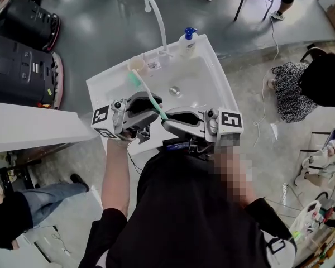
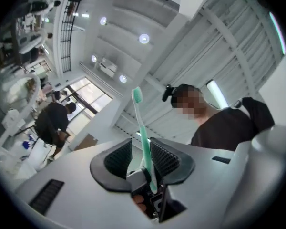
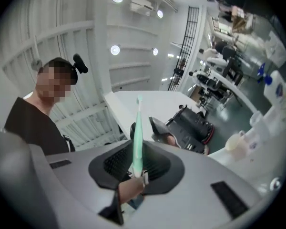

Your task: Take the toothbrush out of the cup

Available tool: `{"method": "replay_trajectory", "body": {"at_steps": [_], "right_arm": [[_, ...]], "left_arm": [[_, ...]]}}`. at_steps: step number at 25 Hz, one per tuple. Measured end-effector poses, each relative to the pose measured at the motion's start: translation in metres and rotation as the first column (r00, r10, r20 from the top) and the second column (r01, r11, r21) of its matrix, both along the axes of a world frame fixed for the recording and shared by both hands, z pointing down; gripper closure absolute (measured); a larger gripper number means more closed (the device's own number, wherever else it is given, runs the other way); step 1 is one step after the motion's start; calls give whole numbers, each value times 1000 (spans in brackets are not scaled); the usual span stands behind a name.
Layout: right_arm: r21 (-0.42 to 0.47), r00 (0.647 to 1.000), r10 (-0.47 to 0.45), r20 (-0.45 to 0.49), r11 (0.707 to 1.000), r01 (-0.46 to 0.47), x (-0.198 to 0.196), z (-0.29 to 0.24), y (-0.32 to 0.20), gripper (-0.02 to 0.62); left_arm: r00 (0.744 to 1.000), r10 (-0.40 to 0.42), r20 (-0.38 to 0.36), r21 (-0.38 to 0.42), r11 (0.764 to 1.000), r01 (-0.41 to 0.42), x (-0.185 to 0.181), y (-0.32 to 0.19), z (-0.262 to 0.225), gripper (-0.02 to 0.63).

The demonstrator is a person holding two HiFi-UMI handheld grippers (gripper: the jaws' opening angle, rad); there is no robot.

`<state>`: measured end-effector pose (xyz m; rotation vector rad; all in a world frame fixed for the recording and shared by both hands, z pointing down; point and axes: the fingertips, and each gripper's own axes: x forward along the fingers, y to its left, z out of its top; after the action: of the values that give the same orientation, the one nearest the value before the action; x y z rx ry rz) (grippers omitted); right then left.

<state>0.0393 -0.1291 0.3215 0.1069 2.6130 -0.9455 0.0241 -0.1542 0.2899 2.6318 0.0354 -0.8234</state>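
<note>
Lightness and stiffness seemed the main traits of the toothbrush (image 1: 147,91): a thin plastic stick, smooth enough to pivot or slide in a narrow pinch, yet in no danger of breaking. The flat stretch of handle below the neck looked like the safest place to hold it, well away from the bristles.

It was already clear of the cup (image 1: 137,65), which stood on the back rim of the sink (image 1: 226,94), at about 11 o'clock from both tongs. The brush hung in the air over the basin, its green head pointing toward 11 o'clock and its tail toward 5 o'clock.

The right tongs (image 1: 165,121) were clenched on the tail end; in the right gripper view the handle (image 3: 137,132) rose toward 12 o'clock from between the pads. The left tongs (image 1: 155,106) stood released around the middle of the handle (image 2: 142,128), jaws apart, with the brush leaning against the 3 o'clock pad.
</note>
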Motion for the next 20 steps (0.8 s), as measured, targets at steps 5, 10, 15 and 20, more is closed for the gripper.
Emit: {"method": "replay_trajectory", "body": {"at_steps": [5, 10, 15, 20], "right_arm": [[23, 986, 159, -46, 987, -159, 18, 5, -20, 529], [16, 948, 307, -82, 952, -306, 49, 19, -45, 529], [5, 943, 325, -66, 945, -326, 66, 15, -33, 529], [-8, 952, 302, -57, 953, -303, 66, 27, -32, 529]], "left_arm": [[961, -263, 89, -184, 943, 276, -15, -23, 24, 483], [829, -495, 260, -282, 782, 555, -38, -22, 55, 484], [737, -591, 329, -304, 673, 675, -52, 32, 58, 485], [687, -633, 357, -323, 606, 727, -60, 58, 69, 485]]}}
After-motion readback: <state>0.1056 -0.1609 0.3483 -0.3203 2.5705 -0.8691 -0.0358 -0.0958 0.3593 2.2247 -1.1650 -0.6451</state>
